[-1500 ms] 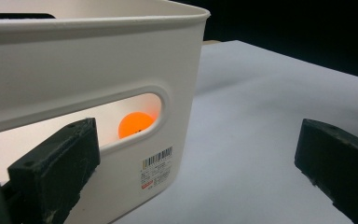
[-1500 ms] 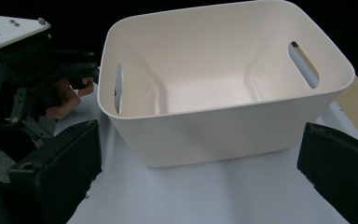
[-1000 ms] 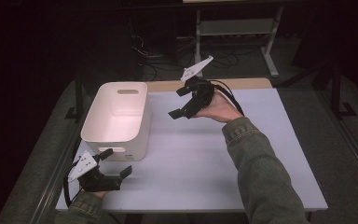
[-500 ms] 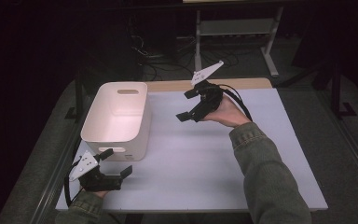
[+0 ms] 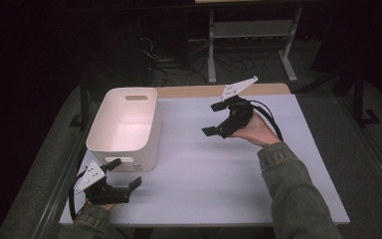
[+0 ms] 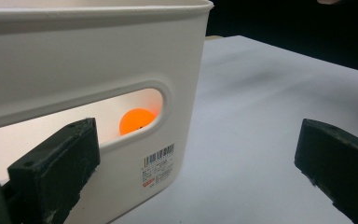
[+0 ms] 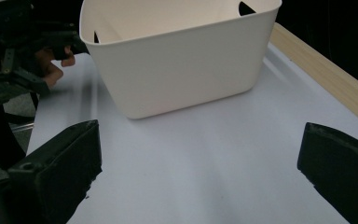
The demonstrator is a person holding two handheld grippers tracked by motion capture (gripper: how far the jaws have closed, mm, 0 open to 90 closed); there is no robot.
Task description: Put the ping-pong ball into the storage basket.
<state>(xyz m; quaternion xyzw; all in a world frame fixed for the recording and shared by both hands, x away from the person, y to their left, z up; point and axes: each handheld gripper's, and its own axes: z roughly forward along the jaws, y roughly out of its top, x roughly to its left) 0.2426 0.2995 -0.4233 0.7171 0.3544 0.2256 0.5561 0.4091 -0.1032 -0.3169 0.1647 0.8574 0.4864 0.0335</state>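
Orange, the small round ball (image 6: pixel 137 121) already lies inside your white plastic bin (image 5: pixel 124 124) on the desk (image 5: pixel 219 169). Your left hand-held gripper (image 5: pixel 124 174) and right hand-held gripper (image 5: pixel 218 118) both gape empty, so little seems left.

The white bin (image 5: pixel 124 127) is the one bulky thing on my desk (image 5: pixel 229 169), standing on its left half with its long side running away from me. My left tongs (image 5: pixel 124 174) sit just beside its near end wall, jaws spread, so any forward pass there meets that wall; the handle slot (image 6: pixel 98 116) in it is a narrow opening, and an orange ball (image 6: pixel 137 120) shows through it inside. To the right of the bin the desk lies bare, open for passage. My right tongs (image 5: pixel 218 118) hang over that stretch, jaws wide apart, well clear of the bin's side. The bin's top is open from above.
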